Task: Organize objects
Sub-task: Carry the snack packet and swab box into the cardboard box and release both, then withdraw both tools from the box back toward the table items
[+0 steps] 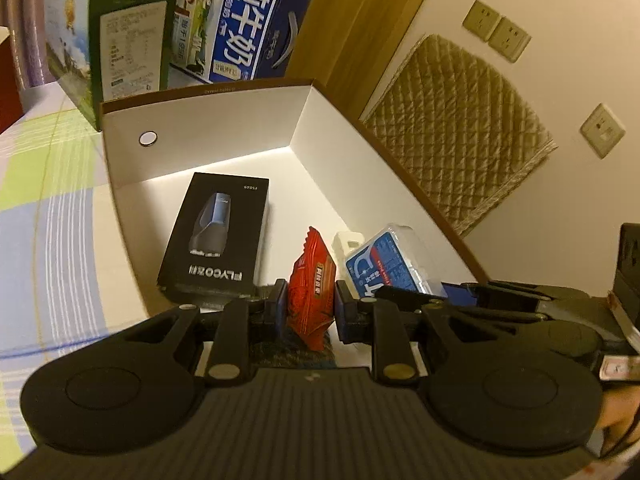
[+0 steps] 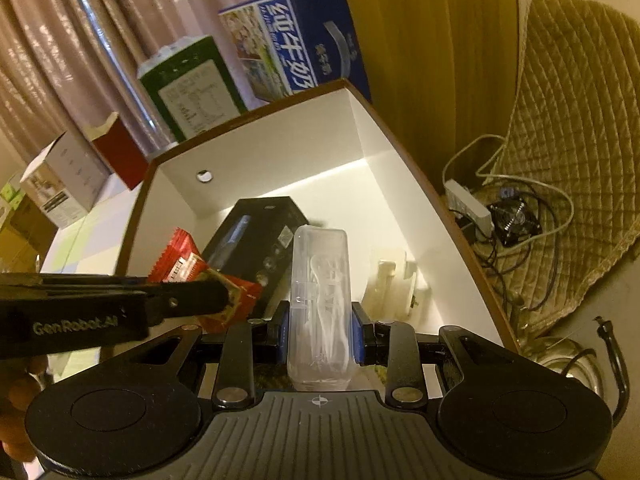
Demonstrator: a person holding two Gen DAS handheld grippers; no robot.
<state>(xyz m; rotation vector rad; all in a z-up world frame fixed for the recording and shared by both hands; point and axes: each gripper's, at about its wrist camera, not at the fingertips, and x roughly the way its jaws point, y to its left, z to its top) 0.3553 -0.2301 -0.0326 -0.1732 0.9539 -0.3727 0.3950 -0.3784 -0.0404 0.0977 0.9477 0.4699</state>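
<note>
A: Fingers (image 1: 282, 312) of the left gripper (image 1: 310, 312) are pinching a red snack packet (image 1: 312, 292) just above the near end of a white-lined open box (image 1: 224, 120). Fingers (image 2: 357, 336) of the right gripper (image 2: 320, 336) are clamping a clear plastic case (image 2: 320, 300) of white floss picks over the same box.

B: How are those two likely handling?

A: The packet is looking light, soft and crinkly, probably slippery, so holding it across the middle, as now, seems wise. The case is looking light but rigid and smooth; gripping its long flat sides is probably suiting it, though hard squeezing could crack it.

B: What is each view adding?

A: The left wrist view is showing the case's blue printed label and wall sockets (image 1: 496, 28). The right wrist view is showing the floss picks inside, a cream-coloured item (image 2: 394, 284) on the box floor, and tangled cables with a power strip (image 2: 468, 204) beside the box. Both are showing a black product box (image 1: 216, 236) lying inside.
</note>
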